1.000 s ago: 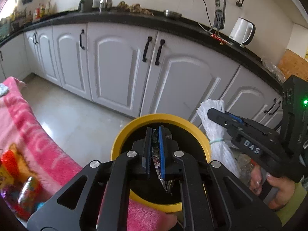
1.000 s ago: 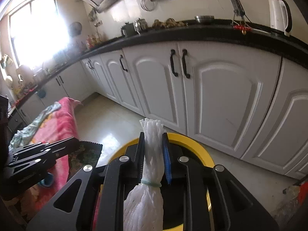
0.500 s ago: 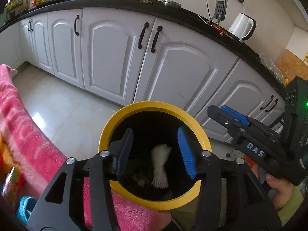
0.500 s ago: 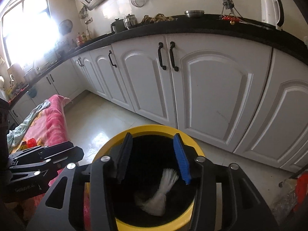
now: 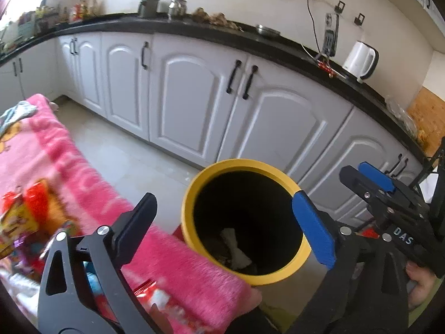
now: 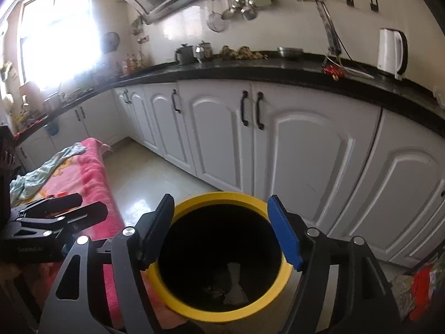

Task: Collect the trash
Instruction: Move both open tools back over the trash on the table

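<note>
We see left gripper (image 5: 225, 228) and right gripper (image 6: 225, 231) jaws just spread apart, empty, above yellow-rimmed bin (image 5: 192, 194) holding white foam net (image 5: 236, 247).

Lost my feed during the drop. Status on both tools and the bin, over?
Left tool open, empty; right tool open, empty, both just opened. White foam netting down in yellow bin. More wrappers wait on pink blanket. Nothing blocking.
</note>
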Demonstrator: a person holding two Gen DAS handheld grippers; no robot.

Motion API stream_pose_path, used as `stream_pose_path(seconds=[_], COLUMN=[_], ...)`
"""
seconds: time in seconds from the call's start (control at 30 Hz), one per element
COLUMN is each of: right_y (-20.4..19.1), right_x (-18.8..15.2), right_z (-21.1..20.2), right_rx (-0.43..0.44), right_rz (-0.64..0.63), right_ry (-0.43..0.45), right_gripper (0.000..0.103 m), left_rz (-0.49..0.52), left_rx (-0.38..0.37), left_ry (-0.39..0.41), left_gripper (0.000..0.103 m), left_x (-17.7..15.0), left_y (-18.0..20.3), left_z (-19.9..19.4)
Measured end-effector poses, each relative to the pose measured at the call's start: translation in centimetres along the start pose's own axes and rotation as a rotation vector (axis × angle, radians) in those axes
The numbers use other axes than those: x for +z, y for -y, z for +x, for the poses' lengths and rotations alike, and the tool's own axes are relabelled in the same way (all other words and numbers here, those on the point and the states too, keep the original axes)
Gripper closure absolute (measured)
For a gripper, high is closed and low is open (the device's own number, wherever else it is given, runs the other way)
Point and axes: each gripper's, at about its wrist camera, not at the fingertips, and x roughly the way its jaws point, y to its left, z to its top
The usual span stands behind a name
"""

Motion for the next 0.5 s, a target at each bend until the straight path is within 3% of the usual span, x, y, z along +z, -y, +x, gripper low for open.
stream_pose_path(seconds=[0.5], right_y=[-8.1], right_x=[-0.2], right_z=[-4.5], right_rx=[0.137], right_rz=[-0.098], right_ry=[0.046], right_gripper=[0.024], left_rz=[-0.038], left_rx=[0.12], left_ry=[0.124], left_gripper=[0.011], left_x=[-3.3], left_y=[-5.2], left_z=[-9.3])
